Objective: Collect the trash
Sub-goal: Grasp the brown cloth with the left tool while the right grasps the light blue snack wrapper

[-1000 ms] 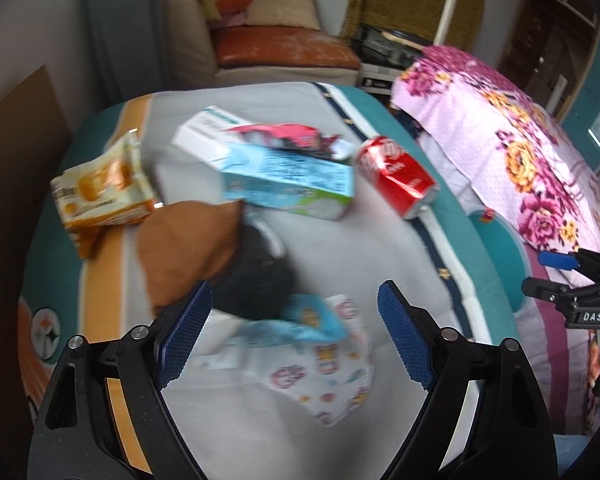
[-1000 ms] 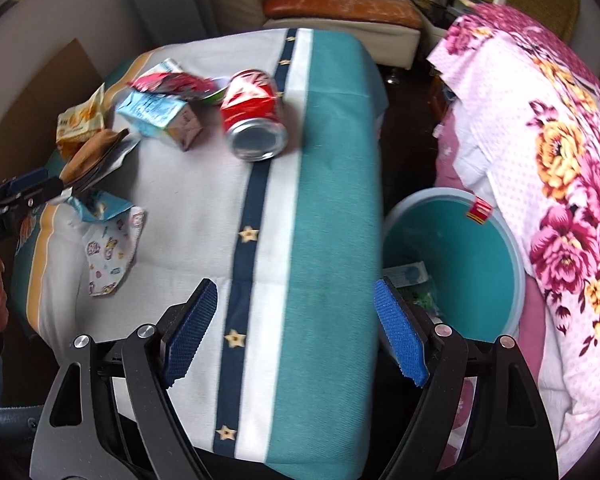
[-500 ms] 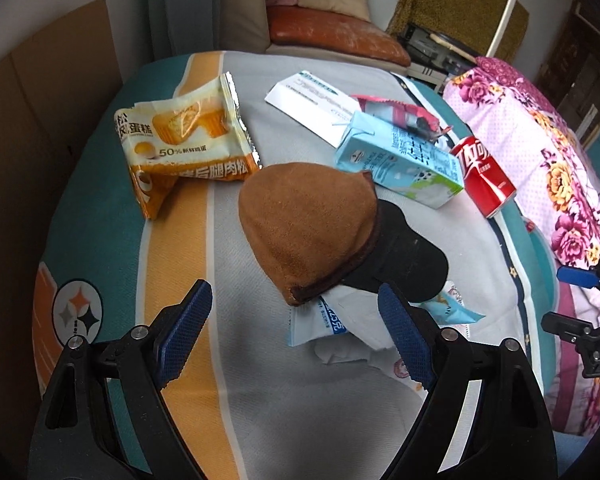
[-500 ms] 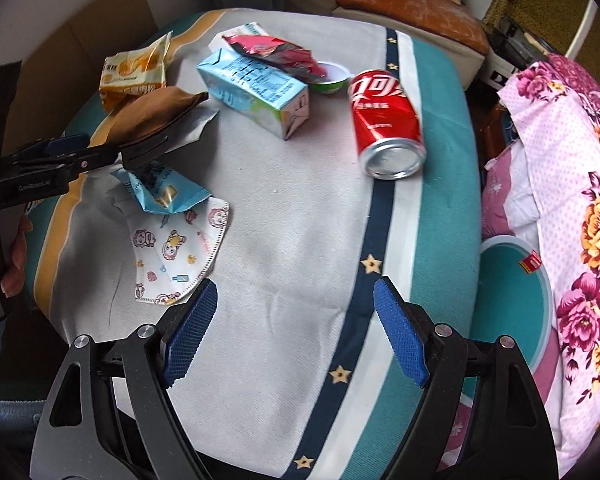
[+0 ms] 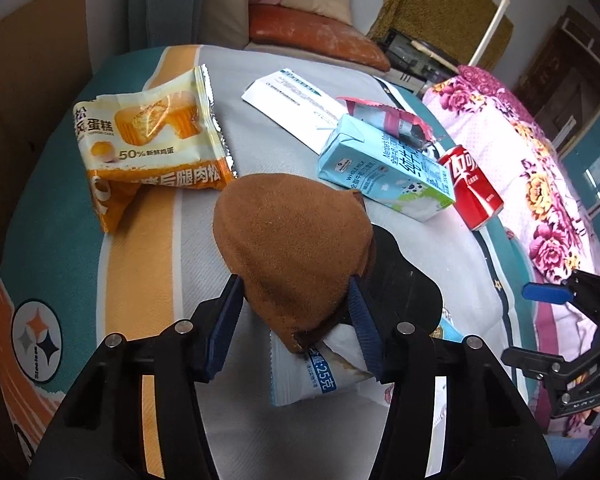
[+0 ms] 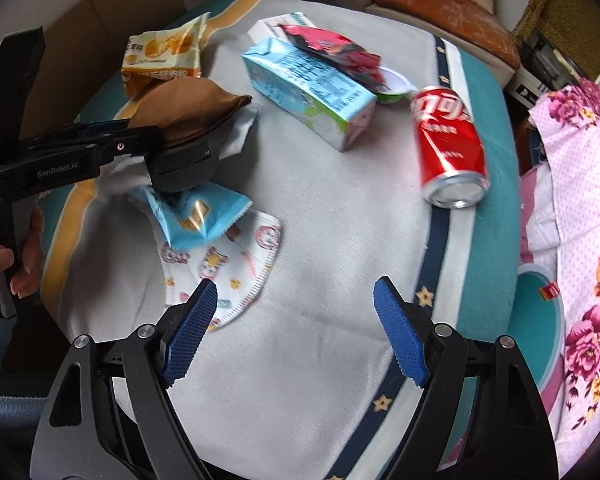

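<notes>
Trash lies scattered on a cloth-covered table (image 6: 340, 360). My left gripper (image 5: 294, 286) is shut on a brown fabric pad (image 5: 292, 232) with a black underside, which lies over a white-and-blue packet (image 5: 320, 372). From the right wrist view that gripper (image 6: 140, 138) holds the brown pad (image 6: 188, 100) at the left. My right gripper (image 6: 296, 284) hangs open above the cloth, next to a printed face mask (image 6: 232, 268) and a blue snack wrapper (image 6: 196, 216). Farther off are a milk carton (image 6: 312, 92), a red cola can (image 6: 448, 140) and an orange cake wrapper (image 5: 152, 140).
A red foil wrapper (image 6: 332, 52) and a small white cup (image 6: 394, 84) sit behind the carton, near a white paper (image 5: 292, 100). A teal bin (image 6: 540, 320) stands on the floor right of the table, beside a floral bedspread (image 6: 588, 240). A sofa (image 5: 312, 32) is behind.
My left gripper moved forward and shut on the brown pad. My right gripper swung left from the bin side and came closer over the table, staying open.
</notes>
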The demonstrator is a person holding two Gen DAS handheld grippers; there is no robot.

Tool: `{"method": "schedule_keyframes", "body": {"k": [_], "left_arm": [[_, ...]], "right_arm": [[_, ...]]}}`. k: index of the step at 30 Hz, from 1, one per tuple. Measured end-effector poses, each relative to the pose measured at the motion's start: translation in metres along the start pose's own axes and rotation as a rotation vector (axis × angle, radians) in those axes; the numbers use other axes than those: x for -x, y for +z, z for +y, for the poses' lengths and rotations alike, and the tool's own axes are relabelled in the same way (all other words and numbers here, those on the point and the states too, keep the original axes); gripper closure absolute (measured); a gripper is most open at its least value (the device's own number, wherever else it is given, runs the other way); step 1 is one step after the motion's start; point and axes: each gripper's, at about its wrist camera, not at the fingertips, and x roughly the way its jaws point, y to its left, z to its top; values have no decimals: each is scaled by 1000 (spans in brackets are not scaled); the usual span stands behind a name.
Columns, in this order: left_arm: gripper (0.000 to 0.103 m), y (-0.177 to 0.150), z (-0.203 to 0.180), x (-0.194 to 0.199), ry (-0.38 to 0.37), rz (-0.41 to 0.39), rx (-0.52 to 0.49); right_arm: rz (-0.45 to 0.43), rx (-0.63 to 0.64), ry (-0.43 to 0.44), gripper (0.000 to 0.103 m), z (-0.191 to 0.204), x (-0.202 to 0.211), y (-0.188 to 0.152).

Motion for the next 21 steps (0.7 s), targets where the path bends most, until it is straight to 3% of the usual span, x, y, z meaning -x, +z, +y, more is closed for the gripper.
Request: {"method": "schedule_keyframes", "body": {"k": [10,21], "left_arm": [[49,-8,36,42,32,-52,34],[48,-30,63,37,60,13,65]], "right_arm": [[0,157,79,26,58,-17,22],[53,271,94,26,86,-46,40]]}}
